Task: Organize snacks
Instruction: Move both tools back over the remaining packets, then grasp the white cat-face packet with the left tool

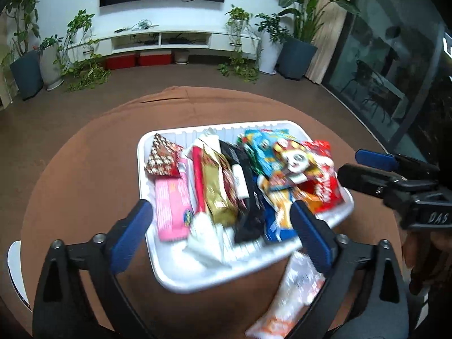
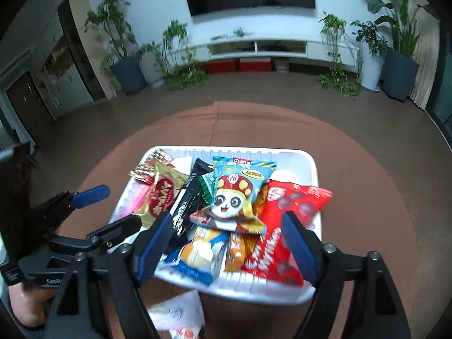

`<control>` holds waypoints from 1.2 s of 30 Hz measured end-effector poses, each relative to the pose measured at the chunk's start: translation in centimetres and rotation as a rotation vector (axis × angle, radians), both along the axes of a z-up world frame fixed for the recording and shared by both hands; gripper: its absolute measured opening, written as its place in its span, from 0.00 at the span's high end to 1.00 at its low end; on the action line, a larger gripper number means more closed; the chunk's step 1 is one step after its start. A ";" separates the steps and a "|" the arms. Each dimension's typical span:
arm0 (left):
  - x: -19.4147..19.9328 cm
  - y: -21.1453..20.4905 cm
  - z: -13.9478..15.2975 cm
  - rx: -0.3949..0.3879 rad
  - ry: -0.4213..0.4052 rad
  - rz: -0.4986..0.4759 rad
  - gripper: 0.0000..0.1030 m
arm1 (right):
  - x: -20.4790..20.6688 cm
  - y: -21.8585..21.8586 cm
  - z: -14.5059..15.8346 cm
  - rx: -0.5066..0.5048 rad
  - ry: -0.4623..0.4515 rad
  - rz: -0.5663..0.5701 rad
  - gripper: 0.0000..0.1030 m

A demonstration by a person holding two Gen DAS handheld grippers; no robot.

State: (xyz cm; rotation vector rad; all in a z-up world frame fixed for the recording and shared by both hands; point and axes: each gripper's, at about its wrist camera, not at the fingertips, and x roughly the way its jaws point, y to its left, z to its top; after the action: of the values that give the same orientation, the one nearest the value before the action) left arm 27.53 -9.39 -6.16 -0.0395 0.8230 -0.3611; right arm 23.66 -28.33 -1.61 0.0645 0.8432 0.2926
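Hovering over the near edge of the white tray [image 1: 169,279], the left gripper [image 1: 220,220] has its blue fingers [image 1: 132,234] spread wide with nothing between them. The right gripper [image 2: 226,234] is likewise released, its fingers [image 2: 296,245] apart above the tray's near side and gripping nothing. Just in front of the tray, a clear wrapped snack [image 1: 293,291] lies on the brown counter [image 1: 84,183]. Inside the tray sit the other snacks: a pink pack [image 1: 169,206] at its left, a gold pack [image 1: 217,195] and a black pack [image 1: 248,197] in the middle, a red bag [image 2: 282,226] at its right, and a panda packet [image 2: 231,197] on top. Beyond the tray, potted plants [image 2: 127,56] flank a white TV shelf [image 2: 268,48].
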 end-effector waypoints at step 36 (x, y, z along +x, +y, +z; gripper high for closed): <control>-6.0 -8.8 -7.0 0.309 0.214 -0.423 0.60 | -15.3 -3.9 -6.4 0.130 0.074 -0.042 0.17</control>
State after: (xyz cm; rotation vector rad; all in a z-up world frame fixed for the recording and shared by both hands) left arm 21.51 -18.21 -13.20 0.3954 1.0933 -0.6306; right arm 8.36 -32.19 -7.97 0.2151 0.8940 0.3070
